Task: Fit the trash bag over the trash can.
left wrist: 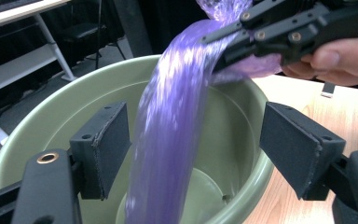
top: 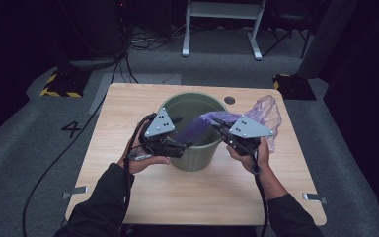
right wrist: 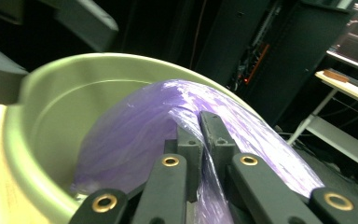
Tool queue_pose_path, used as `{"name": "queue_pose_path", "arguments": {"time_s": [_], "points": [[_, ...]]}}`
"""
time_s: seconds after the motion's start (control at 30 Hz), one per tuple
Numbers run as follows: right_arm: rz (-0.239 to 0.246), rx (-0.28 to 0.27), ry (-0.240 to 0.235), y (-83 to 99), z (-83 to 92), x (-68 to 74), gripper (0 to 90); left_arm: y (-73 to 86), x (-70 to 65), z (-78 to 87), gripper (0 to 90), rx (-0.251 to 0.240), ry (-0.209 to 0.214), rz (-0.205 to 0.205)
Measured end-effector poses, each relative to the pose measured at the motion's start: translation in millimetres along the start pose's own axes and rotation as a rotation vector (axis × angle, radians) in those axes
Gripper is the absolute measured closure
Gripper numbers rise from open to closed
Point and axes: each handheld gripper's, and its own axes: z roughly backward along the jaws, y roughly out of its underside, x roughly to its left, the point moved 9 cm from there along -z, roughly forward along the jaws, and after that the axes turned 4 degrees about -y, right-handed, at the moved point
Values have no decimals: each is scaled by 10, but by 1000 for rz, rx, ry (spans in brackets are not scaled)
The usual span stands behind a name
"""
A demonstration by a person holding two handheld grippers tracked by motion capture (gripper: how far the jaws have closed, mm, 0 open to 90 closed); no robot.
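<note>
Overhead, we are pinching purple bag (top: 212, 121) with right gripper (top: 220, 126) at bin (top: 197, 153) rim's 3 o'clock, feeding it inside.

Left gripper (left wrist: 191, 144) view: jaws spreading wide around hanging bag, readying to catch it.

Right gripper view: jaws pressing together on plastic.

Items on and about the table:

- Green plastic bin (top: 197, 153): one, at the table's middle.
- Purple plastic bag (top: 264, 111): one, draped from the bin's right rim out to the right.
- Grippers: two, the left gripper (top: 183, 133) and the right gripper (top: 217, 123).
- Wooden table (top: 128, 113): one.
- Round black grommet (top: 229, 99) in the tabletop: one, far side.
- Yellow-and-black striped floor bases: two, one far left (top: 61, 84), one far right (top: 291, 84).
</note>
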Motion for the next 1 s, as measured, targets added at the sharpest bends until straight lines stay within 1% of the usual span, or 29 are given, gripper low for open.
{"name": "queue_pose_path", "arguments": {"time_s": [0.07, 0.13, 0.2, 0.3, 0.37, 0.4, 0.47, 0.53, 0.6, 0.67, 0.73, 0.8, 0.87, 0.9, 0.97, 1.0], "points": [[11, 0, -16, -22, -11, 65, 878, -2, -8, -40, 279, 18, -22, -30], [24, -1, -26, -41, -12, 111, 879, -1, -8, -77, 326, 31, -30, -37], [38, -7, -32, -67, -7, 144, 881, -1, -6, -115, 405, 36, -28, -35], [30, -22, -40, -90, 3, 160, 884, 14, 10, -182, 485, 52, -31, -34], [32, -21, -45, -87, 5, 169, 885, 27, 29, -211, 553, 58, -45, -39], [30, -23, -51, -87, 6, 178, 885, 35, 29, -220, 581, 63, -39, -41], [35, -25, -56, -93, 15, 194, 884, 46, 44, -230, 661, 72, -50, -58], [38, -28, -57, -98, 30, 208, 879, 53, 48, -233, 729, 72, -41, -69], [34, -30, -56, -95, 42, 214, 861, 65, 69, -238, 786, 77, -62, -84], [23, -34, -37, -91, 54, 199, 799, 67, 83, -239, 839, 75, -66, -86], [0, -37, -25, -87, 69, 182, 729, 73, 89, -235, 873, 78, -72, -100], [-15, -48, -30, -90, 95, 174, 622, 83, 106, -231, 883, 82, -89, -112], [-28, -49, -30, -83, 134, 163, 502, 97, 121, -225, 886, 83, -92, -110], [-40, -47, -23, -73, 167, 148, 450, 103, 133, -217, 886, 81, -96, -110], [-61, -49, 10, -50, 242, 110, 365, 115, 153, -208, 887, 82, -94, -105], [-65, -53, 14, -38, 284, 104, 344, 118, 165, -202, 887, 81, -97, -107]]}}
